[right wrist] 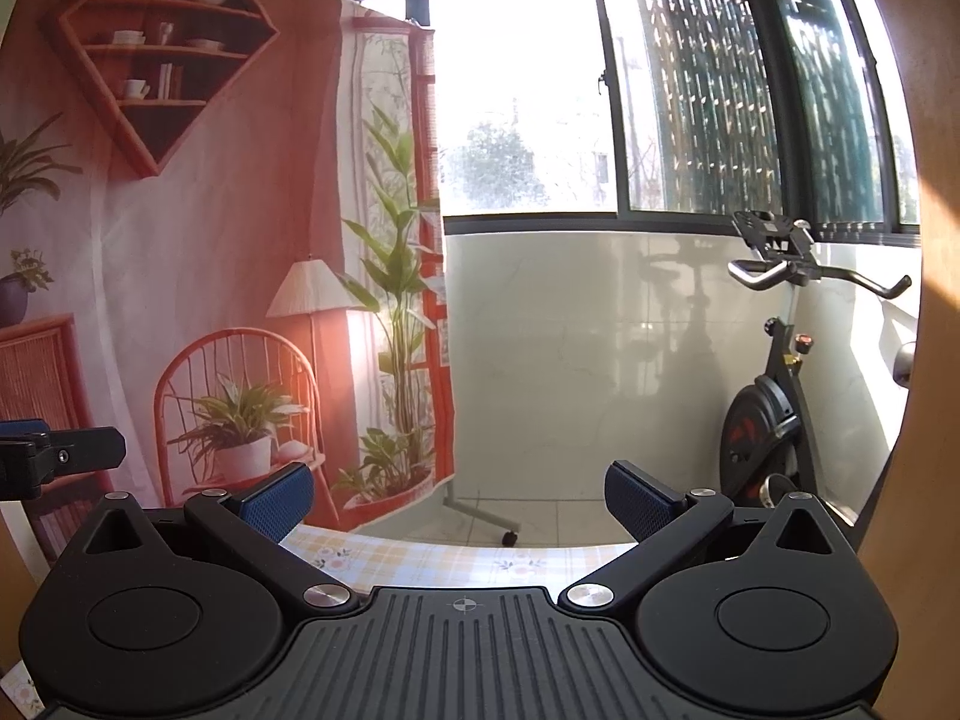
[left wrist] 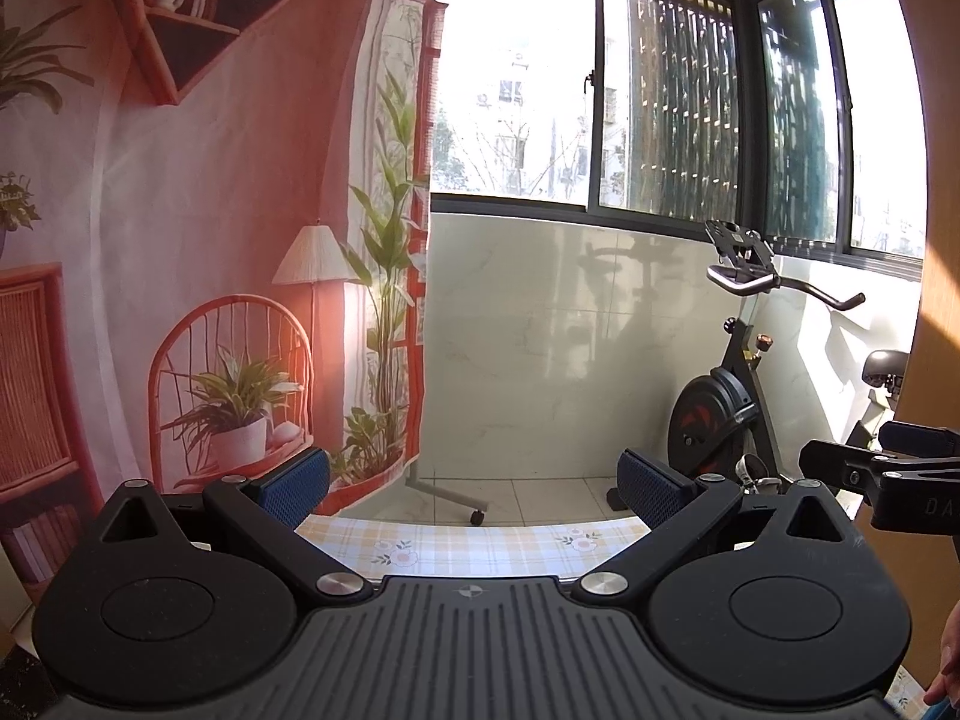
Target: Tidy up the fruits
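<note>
Both tools up high, left tool (left wrist: 474, 483) and right tool (right wrist: 459, 495) spread wide, empty. No fruit in view; only the worktop (left wrist: 480, 543) edge. Opening step: tilt down, find fruit.

Tablecloth (left wrist: 474, 540) yellow plaid w/ flowers; backdrop (left wrist: 180, 240) pink-red; pads (left wrist: 297, 483) blue.
</note>
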A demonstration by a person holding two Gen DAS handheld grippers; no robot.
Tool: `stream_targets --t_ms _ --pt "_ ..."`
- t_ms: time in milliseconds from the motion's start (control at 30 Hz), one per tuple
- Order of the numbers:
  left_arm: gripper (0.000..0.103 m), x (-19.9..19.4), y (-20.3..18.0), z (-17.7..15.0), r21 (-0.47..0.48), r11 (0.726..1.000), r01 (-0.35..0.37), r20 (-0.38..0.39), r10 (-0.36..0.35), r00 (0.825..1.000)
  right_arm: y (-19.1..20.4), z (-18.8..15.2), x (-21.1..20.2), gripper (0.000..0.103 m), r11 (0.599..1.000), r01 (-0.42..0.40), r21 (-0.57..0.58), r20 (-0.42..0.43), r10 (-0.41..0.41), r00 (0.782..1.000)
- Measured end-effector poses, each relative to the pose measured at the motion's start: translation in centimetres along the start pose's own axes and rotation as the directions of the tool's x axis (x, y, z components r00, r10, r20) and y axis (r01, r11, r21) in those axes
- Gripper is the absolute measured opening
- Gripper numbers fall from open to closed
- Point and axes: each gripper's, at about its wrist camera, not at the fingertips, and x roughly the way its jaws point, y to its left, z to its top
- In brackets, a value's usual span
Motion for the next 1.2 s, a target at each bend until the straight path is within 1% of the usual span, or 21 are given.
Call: stream_targets --t_ms 300,1200 --pt "0.103 0.3 0.26 0.05 0.011 1.0 0.016 -0.003 -0.016 1.0 0.25 -0.27 -0.16 0.103 1.0 0.005 0.002 -0.002 -0.005 1.0" --pt "0.103 0.42 0.34 0.12 0.028 0.999 0.032 0.002 -0.032 0.999 0.06 -0.22 -0.02 0.103 1.0 0.007 0.009 -0.011 -0.007 1.0"
